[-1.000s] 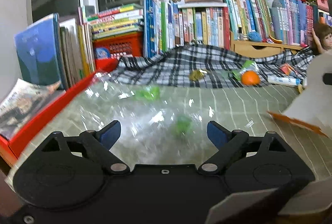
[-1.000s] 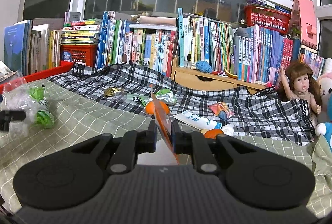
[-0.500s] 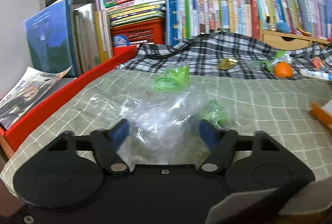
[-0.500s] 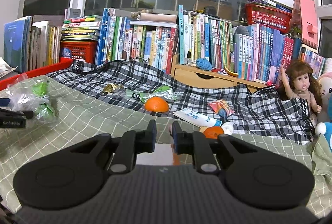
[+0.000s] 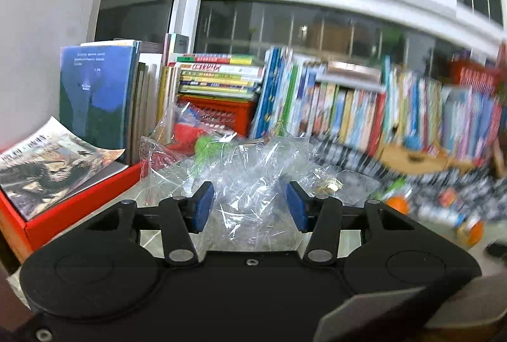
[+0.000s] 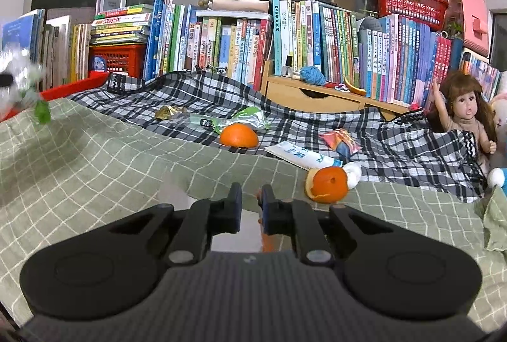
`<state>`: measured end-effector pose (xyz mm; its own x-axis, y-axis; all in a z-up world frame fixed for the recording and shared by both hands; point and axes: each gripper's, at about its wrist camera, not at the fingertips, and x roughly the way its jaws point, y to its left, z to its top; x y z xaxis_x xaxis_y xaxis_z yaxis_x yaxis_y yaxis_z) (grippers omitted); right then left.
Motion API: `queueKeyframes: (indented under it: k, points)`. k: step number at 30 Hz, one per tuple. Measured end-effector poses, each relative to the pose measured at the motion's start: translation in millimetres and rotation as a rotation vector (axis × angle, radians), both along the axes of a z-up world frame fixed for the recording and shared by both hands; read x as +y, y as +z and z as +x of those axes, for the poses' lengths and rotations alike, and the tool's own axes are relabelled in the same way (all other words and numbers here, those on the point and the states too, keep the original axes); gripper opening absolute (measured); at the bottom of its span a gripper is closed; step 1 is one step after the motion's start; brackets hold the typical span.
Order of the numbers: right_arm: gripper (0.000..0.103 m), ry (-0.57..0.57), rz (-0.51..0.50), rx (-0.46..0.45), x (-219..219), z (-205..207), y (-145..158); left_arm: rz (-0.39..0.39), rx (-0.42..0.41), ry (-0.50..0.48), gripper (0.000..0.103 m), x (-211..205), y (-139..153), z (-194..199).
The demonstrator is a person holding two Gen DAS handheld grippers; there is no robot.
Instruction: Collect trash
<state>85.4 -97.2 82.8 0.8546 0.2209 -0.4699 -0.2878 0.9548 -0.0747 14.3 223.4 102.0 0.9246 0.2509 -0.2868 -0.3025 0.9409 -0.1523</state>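
Observation:
A crumpled clear plastic bag (image 5: 253, 180) with green scraps inside sits between the blue pads of my left gripper (image 5: 249, 209). The jaws are closing on it, and it hangs lifted off the green checked bedspread (image 6: 95, 171). The right wrist view shows it as a blur at the far left (image 6: 19, 79). My right gripper (image 6: 251, 205) is shut low over the bedspread on a grey carton with an orange edge (image 6: 234, 231). Beyond it lie two orange peel halves (image 6: 239, 135) (image 6: 328, 185), a green wrapper (image 6: 250, 120), a gold wrapper (image 6: 168, 112), a toothpaste tube (image 6: 301, 155) and a red snack wrapper (image 6: 340, 140).
A black-and-white plaid cloth (image 6: 396, 151) covers the far part of the bed. Rows of books (image 6: 221, 44) line the window sill. A red box (image 5: 79, 212) holding a magazine (image 5: 47, 171) stands at the left, and a doll (image 6: 469, 117) sits at the right.
My left gripper narrowed around the plastic bag and rose with it, tilting up toward the window. The orange edge between the right fingers dropped low; the right hand stayed put.

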Motion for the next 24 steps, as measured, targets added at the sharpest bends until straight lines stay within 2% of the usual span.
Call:
queueKeyframes:
  k: [3,4,6,8,12,15,19,24]
  points:
    - [0.012,-0.001,0.009,0.003,-1.1,0.5,-0.1,-0.132,0.008,-0.080,0.047,11.5,7.3,3.4]
    - [0.012,-0.002,0.014,0.002,-1.5,0.7,0.3,-0.147,0.032,-0.104,0.047,9.7,6.1,6.4]
    - [0.012,-0.002,0.022,0.002,-2.7,-0.2,0.7,-0.079,0.043,-0.129,0.047,-5.0,2.4,7.9]
    - [0.012,-0.004,0.022,0.004,-3.5,-0.9,0.5,0.012,0.044,-0.094,0.047,-20.4,-4.3,10.8]
    - [0.012,-0.001,0.021,-0.001,-6.3,-2.5,2.0,-0.077,0.111,-0.177,0.047,-28.0,-20.7,23.1]
    - [0.009,-0.002,0.029,0.000,-10.7,-1.5,4.2,-0.061,0.115,-0.173,0.047,-34.0,-23.8,23.1]
    - [0.008,-0.002,0.043,0.006,-14.1,-1.9,4.5,-0.098,0.113,-0.180,0.047,-31.8,-24.0,20.0]
    - [0.008,0.012,0.058,0.013,-13.7,-3.4,4.8,-0.071,0.124,-0.177,0.047,-33.7,-25.4,21.4]
